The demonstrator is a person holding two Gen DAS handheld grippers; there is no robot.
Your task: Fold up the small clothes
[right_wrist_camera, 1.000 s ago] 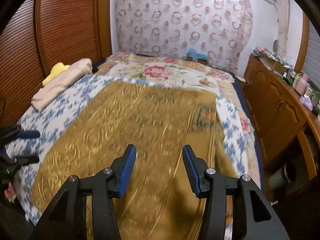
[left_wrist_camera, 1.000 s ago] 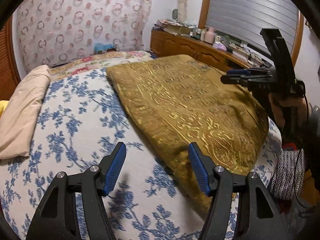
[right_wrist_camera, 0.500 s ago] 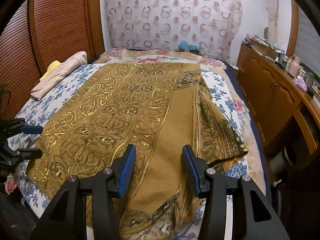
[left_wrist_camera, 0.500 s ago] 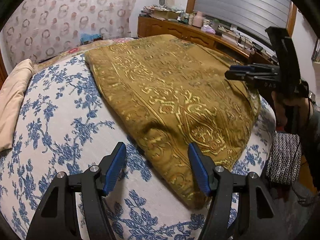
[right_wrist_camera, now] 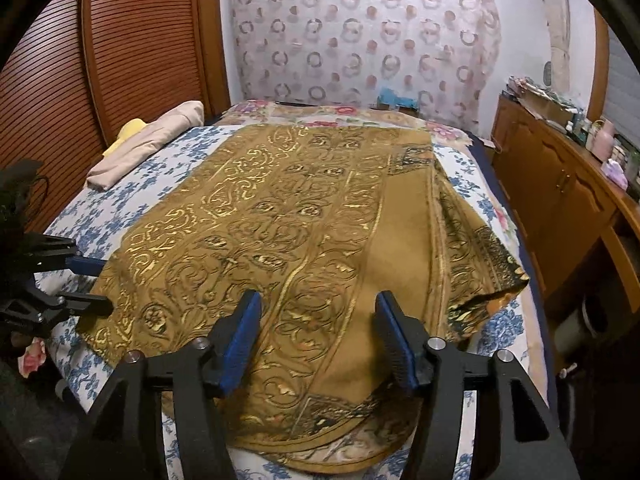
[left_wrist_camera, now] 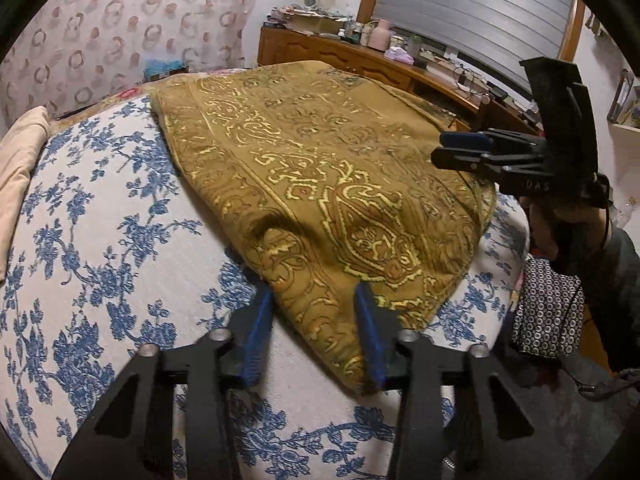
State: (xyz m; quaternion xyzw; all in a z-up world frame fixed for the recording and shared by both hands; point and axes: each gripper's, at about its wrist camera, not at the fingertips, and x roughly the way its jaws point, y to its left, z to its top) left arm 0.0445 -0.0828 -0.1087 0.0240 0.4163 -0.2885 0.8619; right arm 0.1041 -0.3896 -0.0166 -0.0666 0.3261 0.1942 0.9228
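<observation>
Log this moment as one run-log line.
step: grasp cloth corner | left claw: closing around gold cloth corner | right claw: opening over cloth | surface: floral bedspread

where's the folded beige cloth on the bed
In the right wrist view the beige cloth lies at the bed's far left edge, beside the wooden louvred door, apart from the gold garment.

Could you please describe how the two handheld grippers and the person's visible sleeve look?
Both the left gripper and the right gripper are black angular frames with silver pivot bolts and ribbed blue pads on the fingers. The right gripper's body carries pale lettering reading DAS. The sleeve is dark, with a thin black cable trailing below.
</observation>
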